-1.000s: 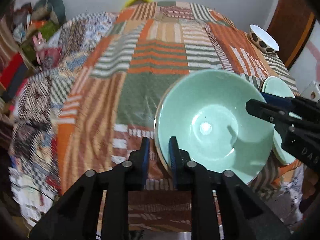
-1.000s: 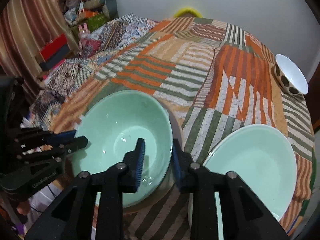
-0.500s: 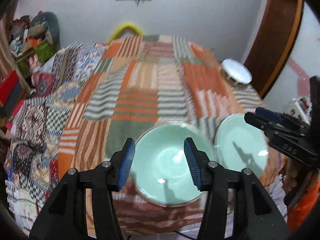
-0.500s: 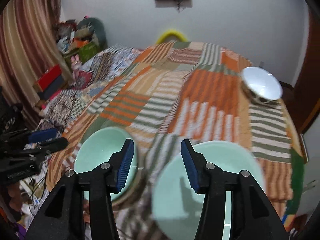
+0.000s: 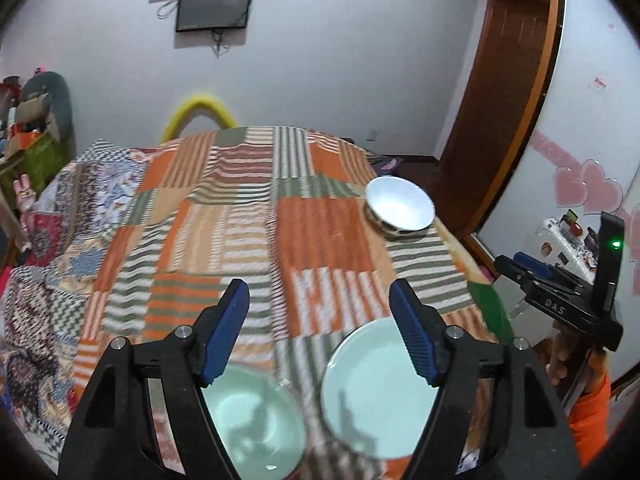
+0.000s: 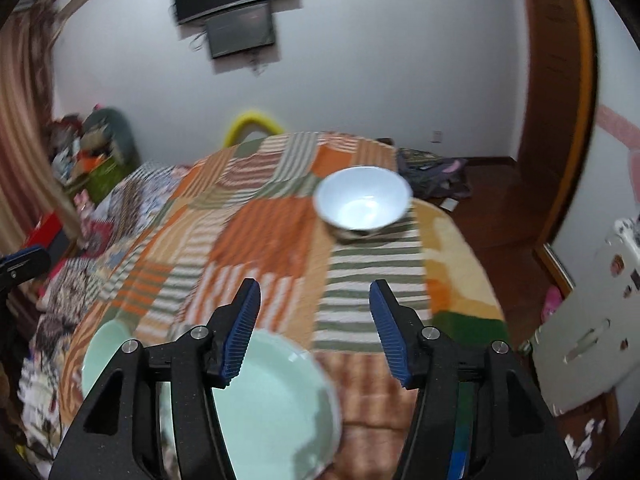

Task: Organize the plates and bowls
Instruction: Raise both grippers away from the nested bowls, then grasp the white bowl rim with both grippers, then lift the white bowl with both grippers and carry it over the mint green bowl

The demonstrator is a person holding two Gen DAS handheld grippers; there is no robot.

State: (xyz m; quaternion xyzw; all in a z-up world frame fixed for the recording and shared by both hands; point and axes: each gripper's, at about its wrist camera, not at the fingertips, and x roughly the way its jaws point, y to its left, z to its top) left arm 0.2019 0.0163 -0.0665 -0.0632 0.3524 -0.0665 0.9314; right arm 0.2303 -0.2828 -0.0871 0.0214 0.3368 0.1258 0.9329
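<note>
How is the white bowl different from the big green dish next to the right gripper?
The round white bowl is white inside; the wide mint-green dish is pale green all over. The white bowl looks deeper with steep sides, while the green dish is shallow and wide. The white bowl sits far across the striped patchwork cloth; the green dish lies near the camera. Both are round, empty and upright.
</note>
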